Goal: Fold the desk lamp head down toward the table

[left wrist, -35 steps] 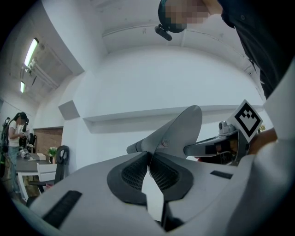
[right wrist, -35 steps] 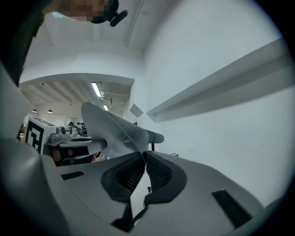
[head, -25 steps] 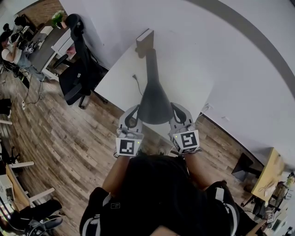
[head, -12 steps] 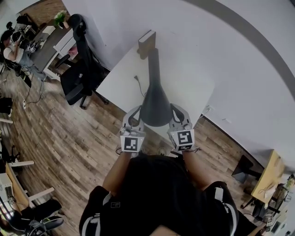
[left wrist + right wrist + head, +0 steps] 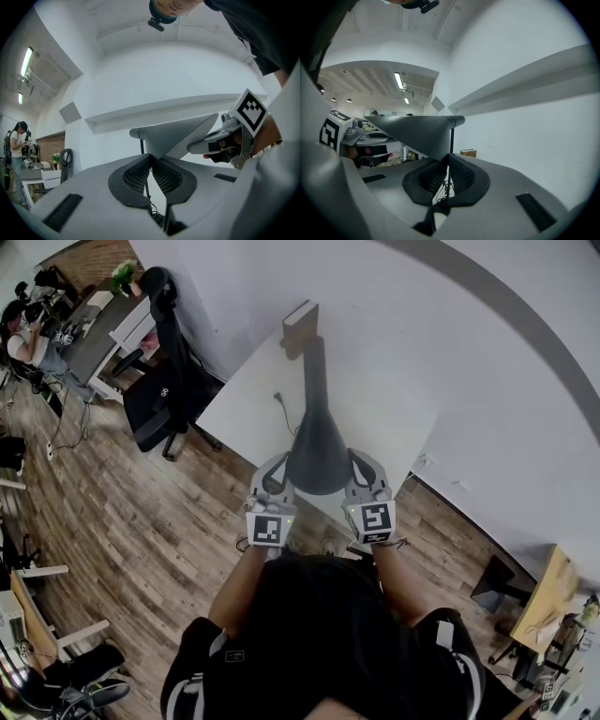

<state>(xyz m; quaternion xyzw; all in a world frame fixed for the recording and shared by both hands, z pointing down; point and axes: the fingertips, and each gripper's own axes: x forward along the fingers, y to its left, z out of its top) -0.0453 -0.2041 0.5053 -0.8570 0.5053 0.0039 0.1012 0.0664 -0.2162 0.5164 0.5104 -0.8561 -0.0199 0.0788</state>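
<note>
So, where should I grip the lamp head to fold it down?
Pinch the thin rim of the lamp head, one side each, as the left gripper and right gripper do. The cone is widest there, far from its neck, so leverage should be good.

We've got a black office chair [image 5: 164,381] parked just beside the white worktop [image 5: 375,399], on a brown wood plank floor [image 5: 122,521]. A thin black cable [image 5: 279,409] lies on the worktop. Way off in the corner there's a grey desk [image 5: 94,338] with a green potted plant [image 5: 120,276] and a seated person [image 5: 28,334]. A yellow wooden desk [image 5: 548,601] sits over on the other side.
</note>
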